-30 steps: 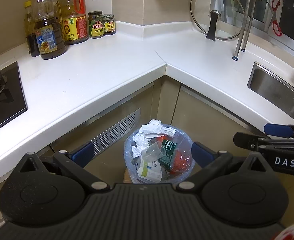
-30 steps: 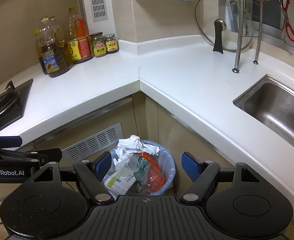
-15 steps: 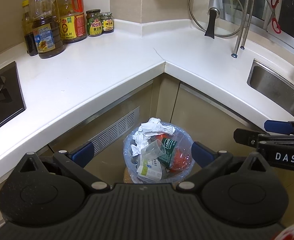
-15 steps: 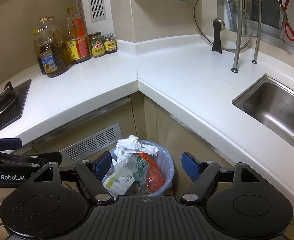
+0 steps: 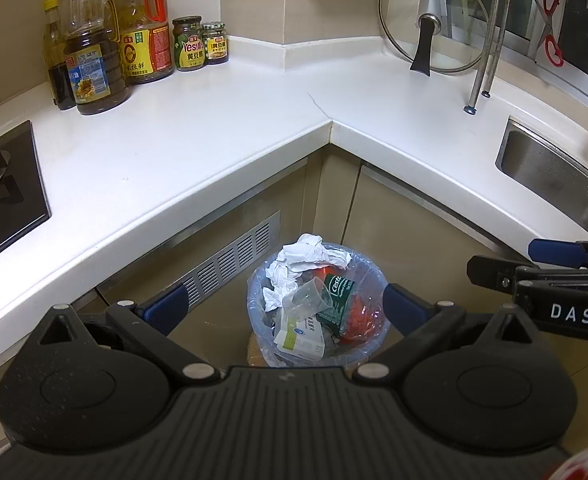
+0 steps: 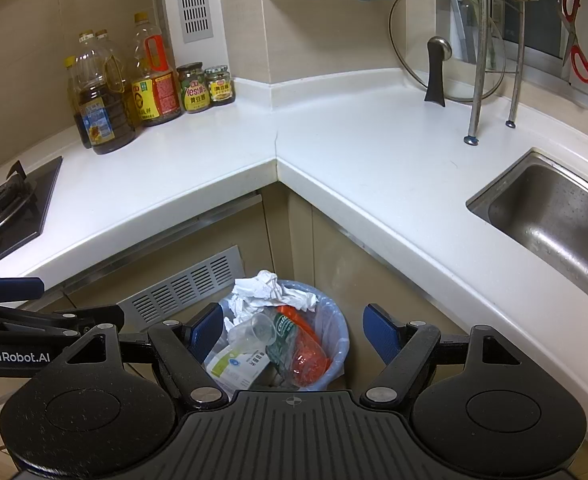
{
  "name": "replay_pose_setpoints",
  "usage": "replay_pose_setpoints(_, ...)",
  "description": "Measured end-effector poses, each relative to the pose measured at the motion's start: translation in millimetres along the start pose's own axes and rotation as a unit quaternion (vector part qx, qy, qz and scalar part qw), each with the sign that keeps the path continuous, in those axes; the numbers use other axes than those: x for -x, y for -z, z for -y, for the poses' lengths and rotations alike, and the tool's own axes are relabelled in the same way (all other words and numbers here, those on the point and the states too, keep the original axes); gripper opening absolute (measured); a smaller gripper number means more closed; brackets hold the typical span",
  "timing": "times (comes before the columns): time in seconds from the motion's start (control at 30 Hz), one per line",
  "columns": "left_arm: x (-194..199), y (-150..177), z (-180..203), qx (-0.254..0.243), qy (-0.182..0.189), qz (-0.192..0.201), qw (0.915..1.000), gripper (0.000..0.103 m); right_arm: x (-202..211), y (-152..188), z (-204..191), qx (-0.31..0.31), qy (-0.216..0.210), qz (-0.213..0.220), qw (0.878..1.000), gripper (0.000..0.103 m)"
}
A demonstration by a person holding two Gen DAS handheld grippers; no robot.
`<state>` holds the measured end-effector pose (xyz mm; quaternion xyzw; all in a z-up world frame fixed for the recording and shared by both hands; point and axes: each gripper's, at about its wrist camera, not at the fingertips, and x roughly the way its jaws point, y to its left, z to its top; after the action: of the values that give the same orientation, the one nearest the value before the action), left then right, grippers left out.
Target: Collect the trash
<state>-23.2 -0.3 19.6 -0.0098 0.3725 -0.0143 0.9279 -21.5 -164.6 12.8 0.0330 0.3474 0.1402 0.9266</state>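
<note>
White desk (image 5: 222, 120) shows no trash; the bin (image 5: 358, 354) below its corner is full. Left tool (image 5: 284, 306) and right tool (image 6: 294, 326) hang released above it, bag not yet lifted.

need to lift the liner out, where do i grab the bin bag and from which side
Grip the bin bag at its rolled-over rim on the right, coming from above: trash is heaped at the back and left, while that edge is bare.

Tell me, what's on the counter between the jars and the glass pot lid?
Nothing: between the jars and the glass pot lid the white counter is bare. Both wrist views show it.
</note>
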Motion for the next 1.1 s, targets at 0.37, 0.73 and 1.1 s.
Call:
replay_pose_setpoints(0.37, 0.1, -0.2, -0.6, 0.000, 0.001, 0.000, 1.0000, 0.102, 0.0, 0.0, -0.8, -0.001, 0.000, 0.000, 1.000, 0.077)
replay_pose_setpoints(0.73, -0.2, 0.0, -0.6, 0.000, 0.001, -0.001, 1.0000, 0.102, -0.4, -0.1, -0.9, 0.001, 0.001, 0.000, 1.000, 0.077)
replay_pose_setpoints(1.1, -1.2, 2.4, 2.3, 0.003, 0.001, -0.001, 1.0000, 0.102, -0.8, -0.3, -0.7, 0.002, 0.001, 0.000, 1.000, 0.077)
